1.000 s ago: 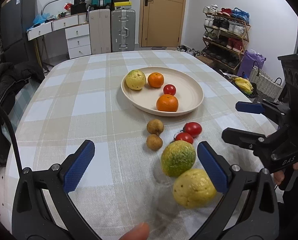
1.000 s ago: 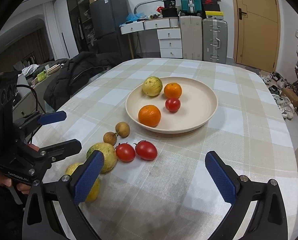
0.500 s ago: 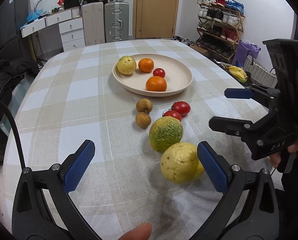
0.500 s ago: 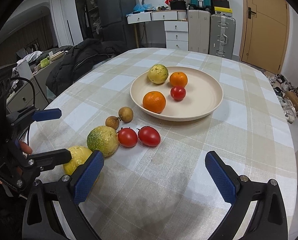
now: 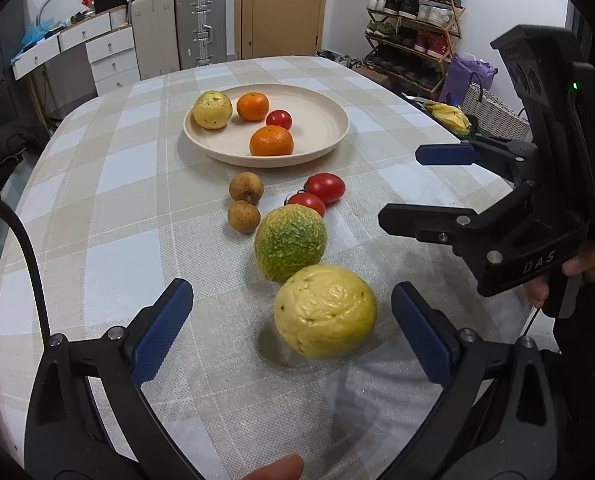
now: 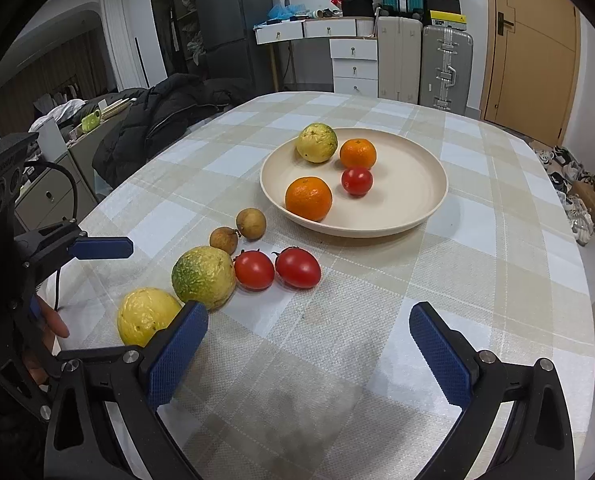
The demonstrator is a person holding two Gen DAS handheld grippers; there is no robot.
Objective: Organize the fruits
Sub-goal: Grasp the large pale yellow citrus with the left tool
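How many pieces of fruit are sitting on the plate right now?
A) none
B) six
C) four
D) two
C: the plate holds a yellow-green fruit, two oranges and one small tomato; the other six fruits lie on the tablecloth.

Left tongs [image 5: 291, 330] closed in on yellow fruit [image 5: 324, 310] (maybe lower).
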